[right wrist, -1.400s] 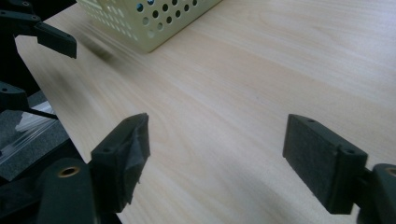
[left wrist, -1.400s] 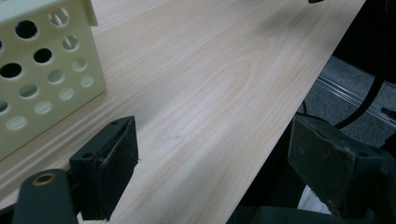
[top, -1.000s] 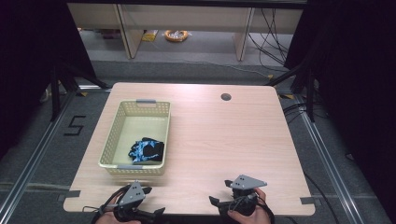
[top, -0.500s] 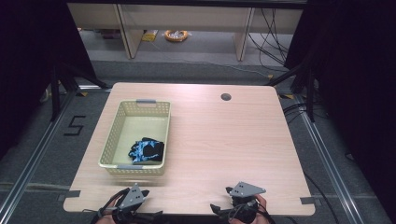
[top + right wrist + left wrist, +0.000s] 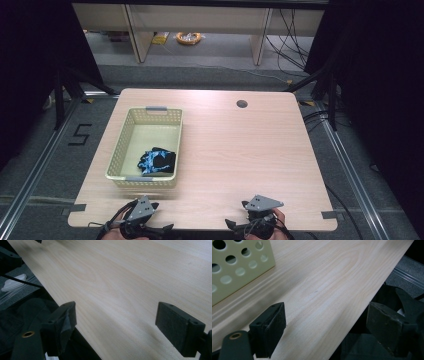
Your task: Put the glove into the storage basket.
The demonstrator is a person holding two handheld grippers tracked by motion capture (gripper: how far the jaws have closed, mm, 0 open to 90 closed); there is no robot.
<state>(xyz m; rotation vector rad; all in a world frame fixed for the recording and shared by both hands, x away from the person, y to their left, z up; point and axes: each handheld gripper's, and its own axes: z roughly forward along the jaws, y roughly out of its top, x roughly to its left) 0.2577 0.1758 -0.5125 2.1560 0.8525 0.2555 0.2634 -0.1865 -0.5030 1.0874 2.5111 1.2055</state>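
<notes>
Both my grippers wait at the bottom edge of the table, jaws wide, nothing held.

In the high view my left gripper sits at lower left and my right gripper at lower right, well apart, over the wooden table. The black and blue cloth lies inside the pale yellow basket, left of centre in the frame. In the left gripper view, the basket's perforated wall fills the upper left corner.
</notes>
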